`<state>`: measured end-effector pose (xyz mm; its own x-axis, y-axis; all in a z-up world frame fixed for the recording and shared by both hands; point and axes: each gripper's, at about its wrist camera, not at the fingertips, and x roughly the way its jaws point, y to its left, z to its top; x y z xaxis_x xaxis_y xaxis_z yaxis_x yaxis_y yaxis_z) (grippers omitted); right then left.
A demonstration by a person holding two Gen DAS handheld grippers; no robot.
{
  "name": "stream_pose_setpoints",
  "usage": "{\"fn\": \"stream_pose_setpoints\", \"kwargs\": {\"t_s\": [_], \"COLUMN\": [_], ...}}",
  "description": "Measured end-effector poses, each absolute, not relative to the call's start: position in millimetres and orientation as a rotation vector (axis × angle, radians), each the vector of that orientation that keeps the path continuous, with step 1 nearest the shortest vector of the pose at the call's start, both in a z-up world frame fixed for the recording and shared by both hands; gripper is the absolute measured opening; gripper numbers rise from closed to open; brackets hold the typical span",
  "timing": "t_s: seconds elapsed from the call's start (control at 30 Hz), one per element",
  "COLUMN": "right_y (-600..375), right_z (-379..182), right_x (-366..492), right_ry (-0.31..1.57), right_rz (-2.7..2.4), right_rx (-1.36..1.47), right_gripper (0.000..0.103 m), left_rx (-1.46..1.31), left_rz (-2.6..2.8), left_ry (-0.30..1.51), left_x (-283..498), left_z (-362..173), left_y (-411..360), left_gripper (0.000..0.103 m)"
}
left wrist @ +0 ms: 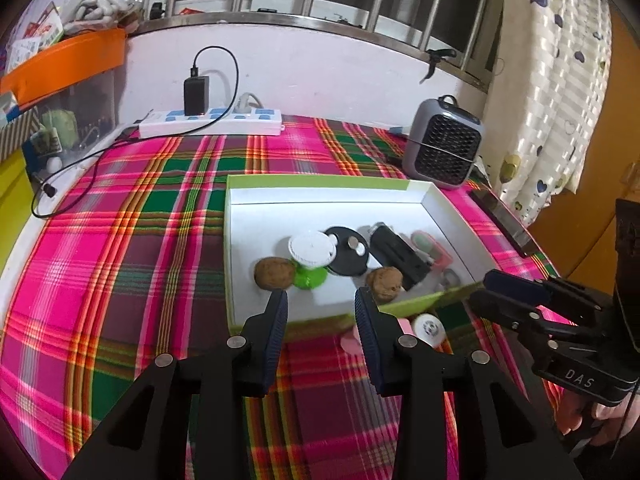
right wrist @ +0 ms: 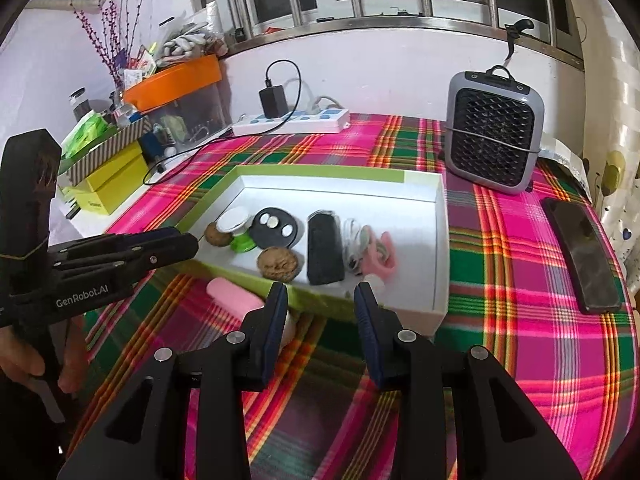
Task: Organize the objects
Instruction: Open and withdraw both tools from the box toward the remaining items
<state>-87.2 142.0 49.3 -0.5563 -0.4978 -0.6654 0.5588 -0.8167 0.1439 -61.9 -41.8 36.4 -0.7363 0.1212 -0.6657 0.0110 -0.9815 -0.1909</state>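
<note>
A white box with green rim [left wrist: 320,181] [right wrist: 440,240] lies on the plaid cloth. Inside are two walnuts [left wrist: 274,273] [right wrist: 278,264], a white-and-green spool [left wrist: 311,249] [right wrist: 236,224], a black disc [left wrist: 348,256] [right wrist: 276,227], a black case [left wrist: 400,254] [right wrist: 325,252] and pink items [left wrist: 434,250] [right wrist: 380,256]. Outside the box's near wall lie a pink eraser [right wrist: 234,300] [left wrist: 352,340] and a white ball [left wrist: 428,328] [right wrist: 289,328]. My left gripper [left wrist: 321,300] is open and empty over the box's near edge. My right gripper [right wrist: 320,294] is open and empty, the ball just behind its left finger.
A grey fan heater [left wrist: 442,148] [right wrist: 494,136] stands at the back right. A power strip with charger [left wrist: 212,120] [right wrist: 292,120] lies by the wall. A black phone [right wrist: 580,256] lies at the right. Storage boxes [right wrist: 108,176] are stacked at the left.
</note>
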Motion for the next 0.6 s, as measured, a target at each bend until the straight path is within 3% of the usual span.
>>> {"fn": "stream_pose_setpoints", "kwargs": {"t_s": [0.6], "right_y": [130], "right_z": [46], "right_x": [-67], "right_ry": [0.147], "right_rz": [-2.285], "right_rx": [0.968], "right_gripper": [0.036], "left_rx": [-1.098], "left_rz": [2.824], "left_ry": [-0.233], "left_x": [-34], "left_z": [35], "left_y": [-25], "left_gripper": [0.033]}}
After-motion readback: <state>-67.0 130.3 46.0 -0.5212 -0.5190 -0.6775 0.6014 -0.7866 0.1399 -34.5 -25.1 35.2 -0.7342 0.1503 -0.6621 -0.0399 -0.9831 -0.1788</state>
